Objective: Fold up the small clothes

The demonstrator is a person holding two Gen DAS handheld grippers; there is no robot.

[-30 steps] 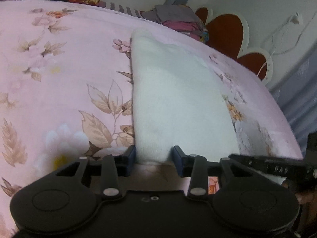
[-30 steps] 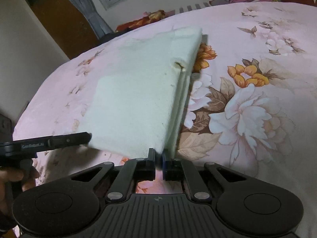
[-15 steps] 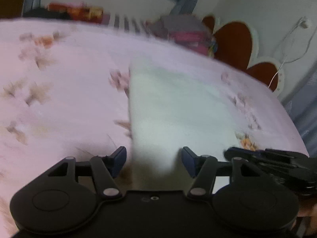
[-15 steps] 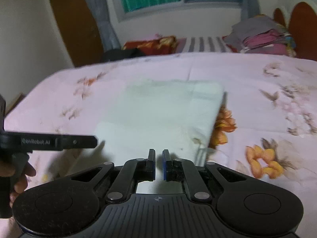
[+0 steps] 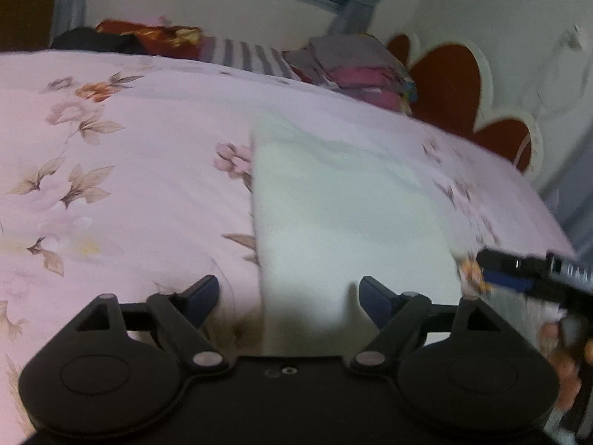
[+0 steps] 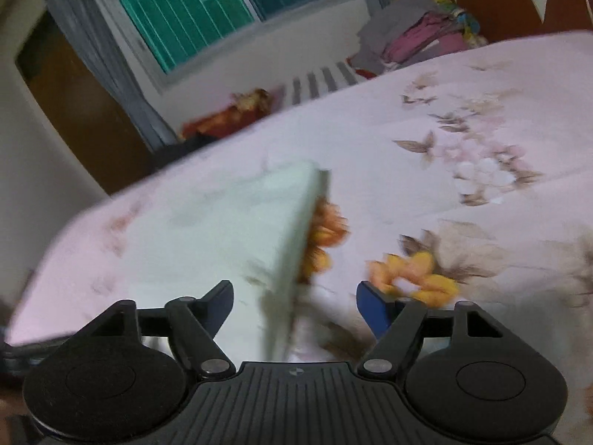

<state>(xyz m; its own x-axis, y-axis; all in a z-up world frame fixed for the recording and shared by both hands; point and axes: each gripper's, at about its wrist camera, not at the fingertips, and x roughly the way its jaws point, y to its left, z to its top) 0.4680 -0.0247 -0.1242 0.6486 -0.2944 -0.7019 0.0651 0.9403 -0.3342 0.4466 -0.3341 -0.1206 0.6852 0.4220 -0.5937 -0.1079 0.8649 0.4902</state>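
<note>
A folded white cloth point(image 5: 344, 222) lies flat on the pink floral bedspread point(image 5: 129, 185). My left gripper point(image 5: 289, 294) is open and empty, just above the cloth's near left corner. The right gripper shows at the right edge of the left wrist view point(image 5: 526, 274). In the right wrist view the cloth point(image 6: 218, 237) lies to the left of centre, with its folded edge running toward me. My right gripper point(image 6: 294, 302) is open and empty, straddling the cloth's near right edge. Both views are blurred by motion.
A stack of folded clothes point(image 5: 355, 66) sits at the far side of the bed, next to a red and white headboard point(image 5: 456, 89). A window point(image 6: 207, 11) and grey curtain point(image 6: 89, 59) are behind. The bedspread point(image 6: 481, 185) stretches to the right.
Both grippers have let go of the cloth and opened wide. Both have pulled back and risen, and the cloth now lies flat on the bed.
</note>
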